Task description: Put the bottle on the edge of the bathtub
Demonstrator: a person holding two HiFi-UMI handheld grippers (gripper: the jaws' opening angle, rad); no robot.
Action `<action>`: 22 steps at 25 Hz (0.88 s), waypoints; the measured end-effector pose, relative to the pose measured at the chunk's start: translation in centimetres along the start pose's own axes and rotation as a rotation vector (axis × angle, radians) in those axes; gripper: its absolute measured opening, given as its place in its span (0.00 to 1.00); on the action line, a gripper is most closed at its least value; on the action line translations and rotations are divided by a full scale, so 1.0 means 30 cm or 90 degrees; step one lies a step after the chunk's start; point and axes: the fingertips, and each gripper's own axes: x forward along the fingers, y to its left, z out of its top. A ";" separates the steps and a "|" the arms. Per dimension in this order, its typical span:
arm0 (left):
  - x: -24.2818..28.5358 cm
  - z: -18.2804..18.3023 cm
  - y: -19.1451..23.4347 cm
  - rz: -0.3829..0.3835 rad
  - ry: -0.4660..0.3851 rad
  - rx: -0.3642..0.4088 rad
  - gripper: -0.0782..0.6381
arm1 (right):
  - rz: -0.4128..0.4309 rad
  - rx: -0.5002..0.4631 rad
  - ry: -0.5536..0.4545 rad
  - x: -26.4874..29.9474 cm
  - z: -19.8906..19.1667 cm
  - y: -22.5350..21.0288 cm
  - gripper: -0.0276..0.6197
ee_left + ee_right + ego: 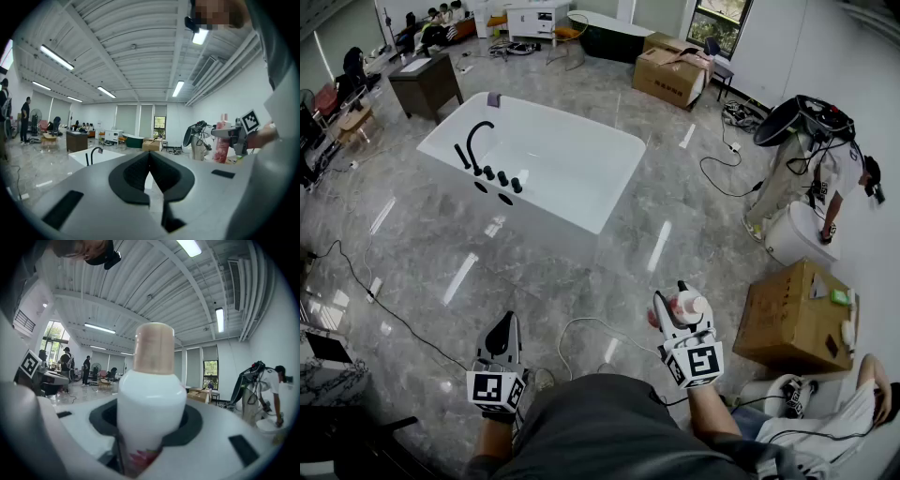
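Note:
A white bottle with a beige cap and a pink flower print stands upright between the jaws of my right gripper, which is shut on its body low at the right of the head view. The same bottle fills the middle of the right gripper view, rising out of the right gripper. My left gripper hangs low at the left with its jaws together and nothing in them; its tips meet. The white bathtub with a black faucet stands well ahead on the grey floor, far from both grippers.
A cardboard box sits just right of the right gripper. A person bends over a white fixture at the right. Cables trail over the floor. A dark desk and more boxes stand beyond the tub.

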 end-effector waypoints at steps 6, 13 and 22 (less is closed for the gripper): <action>0.067 0.109 -0.083 -0.028 -0.037 0.039 0.11 | 0.015 -0.007 -0.007 0.015 0.036 0.008 0.36; 0.081 0.078 -0.049 -0.019 -0.023 0.012 0.11 | 0.027 0.001 -0.004 0.045 0.020 0.013 0.36; 0.115 0.011 -0.103 0.014 -0.010 0.005 0.11 | 0.083 0.012 -0.006 0.106 -0.011 -0.035 0.36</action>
